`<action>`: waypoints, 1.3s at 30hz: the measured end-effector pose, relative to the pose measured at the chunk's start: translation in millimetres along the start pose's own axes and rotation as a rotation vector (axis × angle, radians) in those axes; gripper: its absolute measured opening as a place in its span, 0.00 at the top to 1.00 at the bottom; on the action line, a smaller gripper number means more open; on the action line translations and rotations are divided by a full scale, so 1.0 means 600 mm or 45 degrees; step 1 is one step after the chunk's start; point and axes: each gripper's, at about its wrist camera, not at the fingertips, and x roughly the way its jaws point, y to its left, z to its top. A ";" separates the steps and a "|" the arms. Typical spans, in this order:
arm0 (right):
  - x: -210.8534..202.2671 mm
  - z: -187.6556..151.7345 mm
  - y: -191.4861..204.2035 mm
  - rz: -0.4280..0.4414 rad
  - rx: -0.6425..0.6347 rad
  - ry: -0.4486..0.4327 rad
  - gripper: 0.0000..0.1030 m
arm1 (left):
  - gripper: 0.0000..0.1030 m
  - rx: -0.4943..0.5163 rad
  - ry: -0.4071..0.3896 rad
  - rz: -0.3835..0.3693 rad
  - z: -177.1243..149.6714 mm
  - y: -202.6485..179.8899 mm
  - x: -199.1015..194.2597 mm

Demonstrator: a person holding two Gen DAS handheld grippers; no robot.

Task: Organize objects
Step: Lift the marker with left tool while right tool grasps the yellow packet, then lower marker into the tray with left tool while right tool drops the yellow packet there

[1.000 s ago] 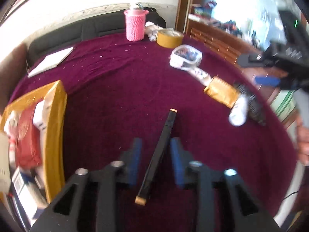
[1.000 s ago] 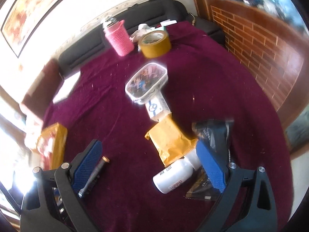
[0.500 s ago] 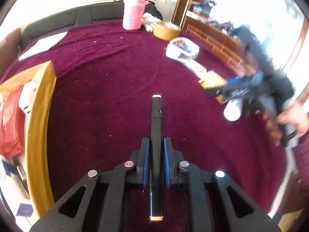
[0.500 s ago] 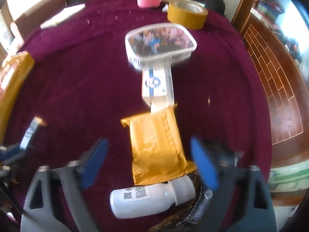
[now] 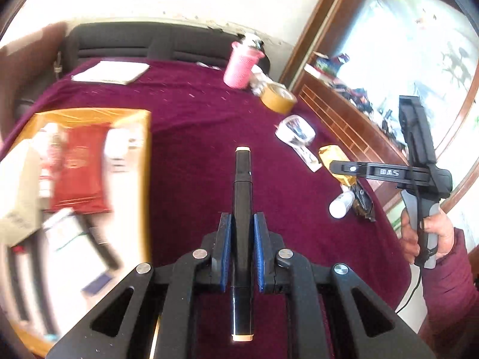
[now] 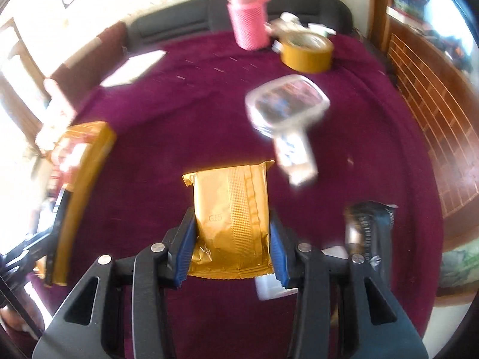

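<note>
My left claw (image 5: 242, 251) has just clamped the black marker (image 5: 242, 209) and lifted it; my right claw (image 6: 232, 239) has just been closing and now grips the gold packet (image 6: 232, 206), both ready for the box (image 5: 146, 179).

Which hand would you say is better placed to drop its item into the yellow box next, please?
Left, probably. The left gripper is shut on the black marker, with the yellow box just beside it. The right gripper has just been closing around the gold packet, farther from the box.

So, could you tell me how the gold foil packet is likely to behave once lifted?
The gold foil packet looks crinkly and thin, so it probably flexes and weighs little. Its glossy film may slip between the right gripper pads, which pinch only its edges.
</note>
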 end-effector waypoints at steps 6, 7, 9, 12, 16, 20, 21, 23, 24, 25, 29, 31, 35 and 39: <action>-0.028 0.013 0.138 0.310 -0.102 -0.042 0.59 | 0.89 -0.073 -0.093 0.197 -0.009 0.085 -0.091; -0.023 0.013 0.162 0.360 -0.117 -0.028 0.59 | 0.89 -0.096 -0.092 0.220 -0.013 0.102 -0.094; -0.003 0.018 0.212 0.443 -0.146 0.007 0.59 | 0.89 -0.157 -0.075 0.252 -0.027 0.135 -0.098; 0.037 0.017 0.278 0.488 -0.183 0.061 0.59 | 0.89 -0.198 -0.025 0.303 -0.052 0.171 -0.088; 0.098 0.012 0.348 0.497 -0.193 0.145 0.59 | 0.89 -0.243 0.028 0.343 -0.070 0.211 -0.067; 0.144 0.004 0.398 0.421 -0.211 0.186 0.59 | 0.89 -0.264 0.044 0.394 -0.070 0.230 -0.053; 0.152 0.006 0.403 0.398 -0.214 0.191 0.59 | 0.89 -0.282 0.056 0.395 -0.070 0.239 -0.046; 0.169 0.010 0.415 0.362 -0.221 0.200 0.59 | 0.89 -0.304 0.063 0.404 -0.070 0.249 -0.036; 0.180 0.011 0.422 0.345 -0.219 0.210 0.59 | 0.89 -0.320 0.062 0.409 -0.071 0.254 -0.032; 0.185 0.011 0.427 0.338 -0.212 0.218 0.59 | 0.89 -0.343 0.061 0.404 -0.071 0.259 -0.027; 0.200 0.006 0.450 0.316 -0.203 0.243 0.59 | 0.88 -0.371 0.038 0.413 -0.072 0.261 -0.025; 0.207 0.002 0.458 0.276 -0.204 0.254 0.59 | 0.87 -0.388 0.035 0.404 -0.074 0.262 -0.029; 0.210 -0.008 0.464 0.127 -0.227 0.203 0.59 | 0.56 -0.403 -0.017 0.389 -0.077 0.259 -0.054; 0.214 -0.015 0.467 0.077 -0.228 0.188 0.57 | 0.39 -0.331 -0.101 0.487 -0.069 0.239 -0.087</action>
